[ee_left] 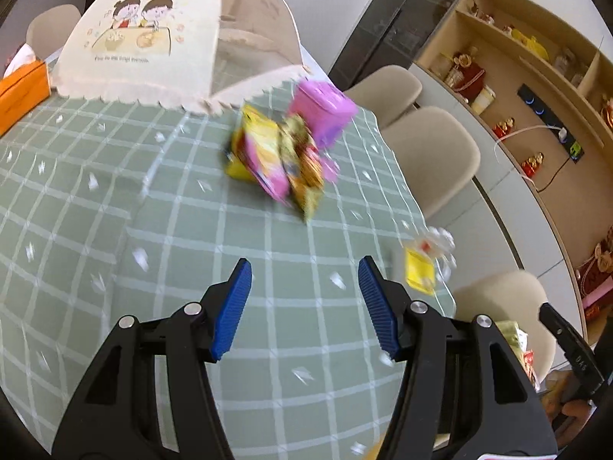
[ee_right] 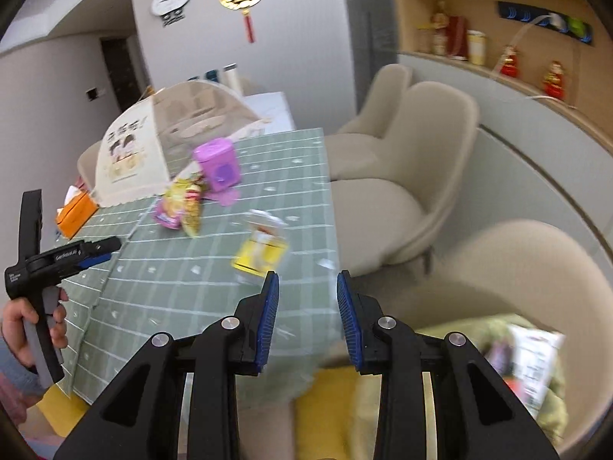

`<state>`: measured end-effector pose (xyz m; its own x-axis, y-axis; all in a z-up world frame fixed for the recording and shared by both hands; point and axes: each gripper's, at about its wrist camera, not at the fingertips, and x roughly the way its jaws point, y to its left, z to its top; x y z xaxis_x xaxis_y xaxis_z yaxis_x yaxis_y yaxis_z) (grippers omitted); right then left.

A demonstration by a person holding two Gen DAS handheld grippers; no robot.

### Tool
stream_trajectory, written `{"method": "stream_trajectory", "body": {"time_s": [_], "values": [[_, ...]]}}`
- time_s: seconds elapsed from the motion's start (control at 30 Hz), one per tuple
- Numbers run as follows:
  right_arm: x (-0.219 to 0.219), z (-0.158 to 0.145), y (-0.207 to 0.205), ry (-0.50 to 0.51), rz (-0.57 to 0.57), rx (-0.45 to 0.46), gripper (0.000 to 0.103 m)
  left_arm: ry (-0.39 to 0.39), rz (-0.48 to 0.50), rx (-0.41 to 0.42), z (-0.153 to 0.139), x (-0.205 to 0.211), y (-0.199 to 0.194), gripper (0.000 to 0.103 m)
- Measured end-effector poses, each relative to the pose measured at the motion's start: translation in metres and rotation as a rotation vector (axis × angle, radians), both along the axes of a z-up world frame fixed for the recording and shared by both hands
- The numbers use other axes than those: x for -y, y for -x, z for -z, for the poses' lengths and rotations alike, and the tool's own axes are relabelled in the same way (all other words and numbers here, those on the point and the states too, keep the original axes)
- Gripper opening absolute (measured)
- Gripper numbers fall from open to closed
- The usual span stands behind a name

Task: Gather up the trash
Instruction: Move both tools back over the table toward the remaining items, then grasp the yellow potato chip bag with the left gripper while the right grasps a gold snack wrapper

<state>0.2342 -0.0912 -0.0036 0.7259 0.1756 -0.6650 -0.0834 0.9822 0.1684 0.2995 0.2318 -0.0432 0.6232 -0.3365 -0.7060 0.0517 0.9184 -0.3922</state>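
Note:
A pile of yellow and pink snack wrappers (ee_left: 279,157) lies on the green checked tablecloth (ee_left: 115,211), next to a pink lidded bin (ee_left: 322,109). The pile (ee_right: 180,207) and bin (ee_right: 219,165) also show in the right wrist view. A yellow and clear wrapper (ee_left: 423,264) lies near the table's right edge; it also shows in the right wrist view (ee_right: 260,247). My left gripper (ee_left: 304,306) is open and empty above the cloth, short of the pile. My right gripper (ee_right: 307,312) is open and empty over the table's near edge. Wrappers (ee_right: 532,360) lie in a green bag on a chair.
A cream mesh food cover (ee_left: 161,34) stands at the back of the table, an orange tissue box (ee_left: 23,92) at the far left. Beige chairs (ee_right: 417,168) line the table's right side. A shelf with figurines (ee_left: 509,76) runs along the wall.

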Motion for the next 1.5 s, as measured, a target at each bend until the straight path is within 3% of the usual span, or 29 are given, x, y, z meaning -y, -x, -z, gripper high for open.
{"method": "stream_trajectory", "body": {"time_s": [0.23, 0.43, 0.47, 0.57, 0.63, 0.73, 0.9, 1.03, 1.17, 1.27, 1.43, 1.47, 1.5], "values": [[-0.064, 0.013, -0.053, 0.009, -0.055, -0.024, 0.031, 0.018, 0.074, 0.022, 0.003, -0.033, -0.067, 0.055], [-0.096, 0.031, -0.088, 0.018, -0.03, -0.078, 0.031, 0.037, 0.054, -0.076, 0.036, -0.027, -0.143, 0.051], [-0.1, 0.034, -0.094, 0.021, -0.026, -0.084, 0.03, 0.039, 0.059, -0.091, 0.041, -0.025, -0.151, 0.044], [-0.11, 0.041, -0.11, 0.032, -0.033, -0.101, 0.03, -0.01, 0.091, -0.158, 0.061, -0.017, -0.168, 0.012], [-0.118, 0.044, -0.124, 0.035, -0.047, -0.106, 0.03, -0.032, 0.11, -0.161, 0.063, -0.019, -0.163, 0.008], [-0.133, 0.05, -0.148, 0.033, -0.09, -0.119, 0.03, -0.003, 0.132, -0.174, 0.058, -0.034, -0.138, 0.007], [-0.164, 0.055, -0.19, -0.042, -0.195, -0.134, 0.031, -0.017, 0.123, -0.208, 0.056, -0.067, -0.083, 0.007], [-0.19, 0.057, -0.227, 0.024, -0.171, -0.116, 0.031, 0.013, 0.105, -0.234, 0.059, -0.086, -0.054, 0.007], [-0.204, 0.069, -0.263, 0.012, -0.218, -0.127, 0.031, 0.037, 0.1, -0.237, 0.063, -0.093, -0.046, 0.007], [-0.215, 0.085, -0.281, 0.082, -0.233, -0.174, 0.031, 0.047, 0.098, -0.243, 0.065, -0.095, -0.043, 0.007], [-0.203, 0.093, -0.279, -0.013, -0.239, -0.213, 0.031, 0.037, 0.108, -0.223, 0.062, -0.095, -0.041, 0.008], [-0.2, 0.094, -0.276, -0.024, -0.236, -0.218, 0.029, 0.037, 0.111, -0.22, 0.062, -0.096, -0.041, 0.013], [-0.198, 0.094, -0.272, -0.029, -0.232, -0.219, 0.02, 0.04, 0.112, -0.219, 0.062, -0.095, -0.042, 0.016]]}}
